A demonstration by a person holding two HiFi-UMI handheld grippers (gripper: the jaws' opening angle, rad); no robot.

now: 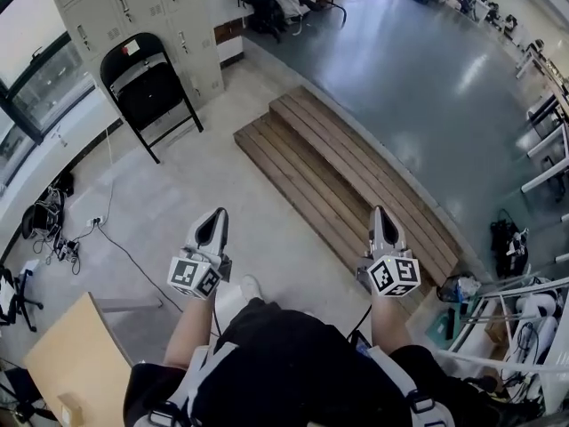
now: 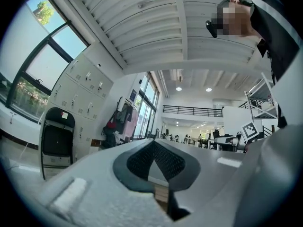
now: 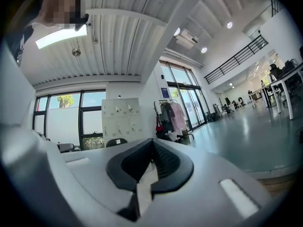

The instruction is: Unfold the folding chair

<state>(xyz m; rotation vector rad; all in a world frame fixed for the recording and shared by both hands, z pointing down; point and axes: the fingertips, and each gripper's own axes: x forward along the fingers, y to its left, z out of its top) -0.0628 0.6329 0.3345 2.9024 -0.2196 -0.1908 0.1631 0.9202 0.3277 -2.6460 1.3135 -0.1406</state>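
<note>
Fingers (image 2: 137, 162) of left gripper (image 1: 213, 213) pressed together, nothing between. Fingers (image 3: 128, 167) of right gripper (image 1: 380, 212) likewise closed, empty. Two grippers side by side, lower centre of head view, above floor (image 1: 178, 203). One black folding chair (image 1: 147, 87), upper left, against lockers (image 1: 133, 7), well apart from both grippers. One set of wooden steps (image 1: 338, 167) at centre.

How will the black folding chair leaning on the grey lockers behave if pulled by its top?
The black metal folding chair looks stiff: tube frame, flat panels. It only leans folded on the grey lockers, so a pull at the top would probably tip it forward. Its thin feet may slide on the smooth floor.
</note>
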